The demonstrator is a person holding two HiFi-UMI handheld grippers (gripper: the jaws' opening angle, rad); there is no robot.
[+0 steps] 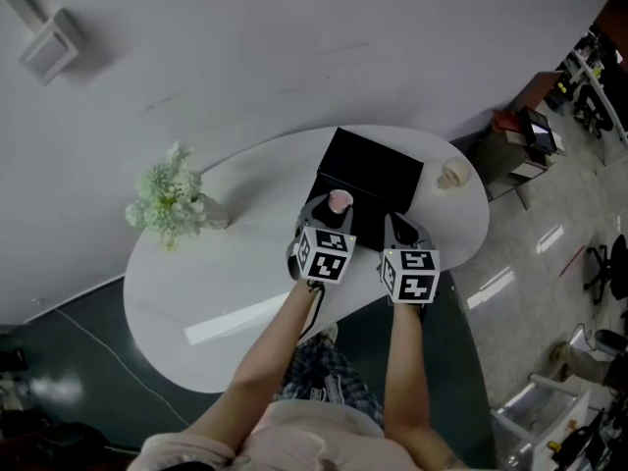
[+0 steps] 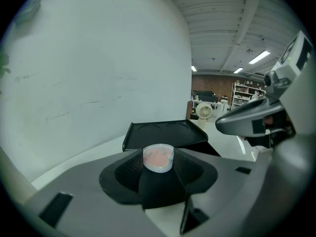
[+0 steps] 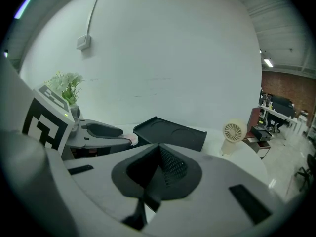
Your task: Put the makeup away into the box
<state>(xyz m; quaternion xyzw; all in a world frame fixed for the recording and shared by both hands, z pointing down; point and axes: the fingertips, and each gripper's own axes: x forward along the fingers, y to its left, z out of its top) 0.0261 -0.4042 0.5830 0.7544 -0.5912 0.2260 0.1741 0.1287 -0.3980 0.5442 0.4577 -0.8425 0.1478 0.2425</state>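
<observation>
A small round jar of pink makeup [image 1: 340, 199] sits between the black pads of my left gripper [image 1: 333, 209], which is shut on it. In the left gripper view the jar [image 2: 158, 158] stands upright, with the black box [image 2: 165, 134] open just beyond it. The box [image 1: 373, 177] lies on the white table [image 1: 245, 292], its lid raised toward the wall. My right gripper [image 1: 400, 226] hovers over the box's near right corner. Its pads [image 3: 170, 167] are pressed together with nothing between them. The box's inside is hidden behind both grippers.
A bunch of pale flowers [image 1: 172, 202] stands at the table's left by the wall. A small cream fan [image 1: 453, 174] sits to the right of the box, also visible as the fan [image 3: 232, 132]. The table's right edge drops to a glossy floor.
</observation>
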